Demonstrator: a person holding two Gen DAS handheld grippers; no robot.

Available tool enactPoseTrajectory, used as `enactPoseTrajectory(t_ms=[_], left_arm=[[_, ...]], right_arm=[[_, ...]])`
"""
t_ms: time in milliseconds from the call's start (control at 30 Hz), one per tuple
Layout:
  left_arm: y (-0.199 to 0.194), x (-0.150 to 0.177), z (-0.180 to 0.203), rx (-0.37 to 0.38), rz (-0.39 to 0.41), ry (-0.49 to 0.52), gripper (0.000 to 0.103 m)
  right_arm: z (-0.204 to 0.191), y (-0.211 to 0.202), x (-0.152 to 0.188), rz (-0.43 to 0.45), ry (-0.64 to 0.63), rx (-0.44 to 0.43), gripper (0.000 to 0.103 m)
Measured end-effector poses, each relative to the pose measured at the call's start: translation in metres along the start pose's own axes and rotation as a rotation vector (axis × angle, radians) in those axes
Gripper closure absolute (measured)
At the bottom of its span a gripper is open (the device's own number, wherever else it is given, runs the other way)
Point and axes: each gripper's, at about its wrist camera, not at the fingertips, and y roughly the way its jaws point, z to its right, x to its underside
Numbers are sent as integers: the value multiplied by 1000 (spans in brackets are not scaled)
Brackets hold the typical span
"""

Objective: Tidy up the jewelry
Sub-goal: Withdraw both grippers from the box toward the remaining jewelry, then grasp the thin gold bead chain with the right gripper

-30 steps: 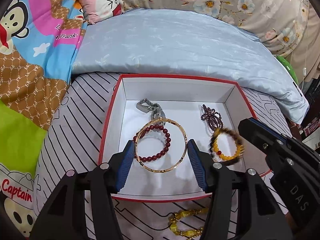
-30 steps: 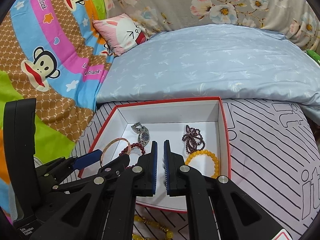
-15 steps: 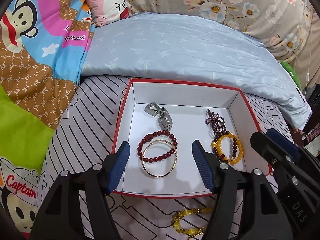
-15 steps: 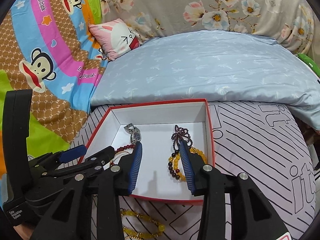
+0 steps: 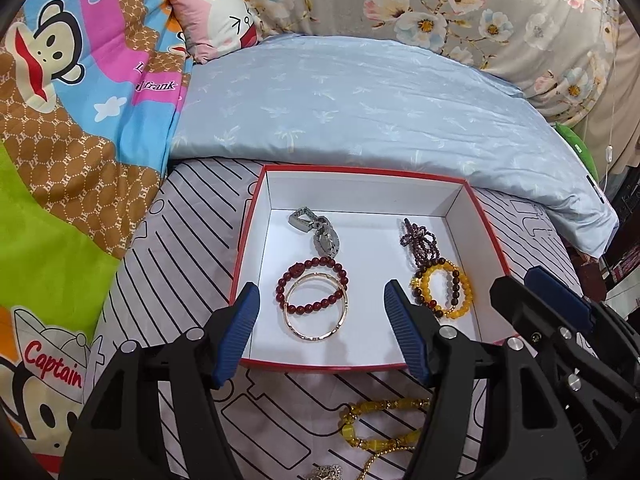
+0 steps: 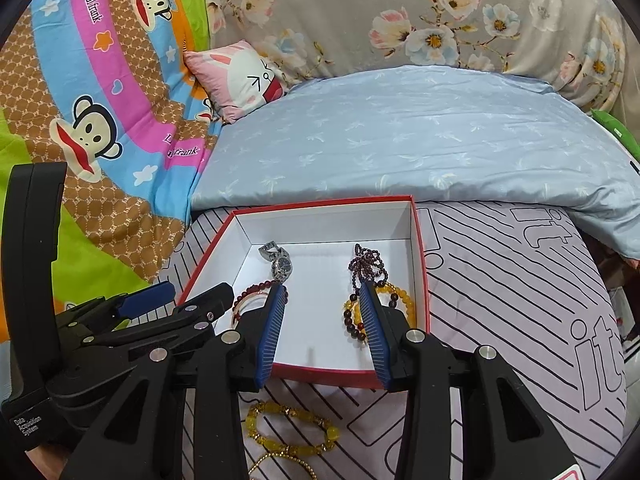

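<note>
both grippers, left [image 5: 322,328] & right [image 6: 323,330], jaws apart w/ nothing gripped, above red box [image 5: 366,172] w/ bracelets

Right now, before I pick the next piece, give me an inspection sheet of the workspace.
Surface: bed cover with black line print, wrinkled.
Job's things: red-rimmed box holds a metal watch, a dark red bead bracelet overlapping a gold bangle, a purple bead strand, and an amber bracelet overlapped by a dark bead bracelet. Yellow bead bracelet lies outside, in front of the box.
Clutter: thin gold chain by the yellow beads.
Tongs: left tongs open, empty; right tongs open, empty.
Cables: thin white cord hanging at the far right.
Surroundings: blue quilt, cartoon blanket, pink cushion.
</note>
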Motion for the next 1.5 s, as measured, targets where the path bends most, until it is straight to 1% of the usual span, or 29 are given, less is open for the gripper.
enactPoseTrajectory(t_ms=[267,400,633,800,900,1000,1133,1267,1367,1500], left_arm=[[-19,5,4,6,13,1,41],[-32,13,6,13,19,8,41],[-48,35,8,27,9,14,41],[-60,56,9,33,0,30,40],[-65,71,4,31,-12,18,40],[-67,85,-5,24,-30,0,39],[-65,109,-20,8,-65,-35,39],[-61,133,-29,-8,-101,-47,39],[-59,147,-34,-9,-123,-61,39],[-55,158,-36,-15,-145,-56,39]], right_arm=[[-3,-21,5,16,6,-2,64],[-5,-35,11,21,0,-1,64],[-8,-58,31,16,3,-2,64],[-6,-74,54,3,12,0,64],[-2,-80,70,-14,24,5,64],[3,-84,91,-38,20,29,64],[10,-86,119,-82,34,34,64],[14,-84,148,-131,42,39,64],[16,-79,159,-160,47,34,64],[12,-70,162,-180,38,23,64]])
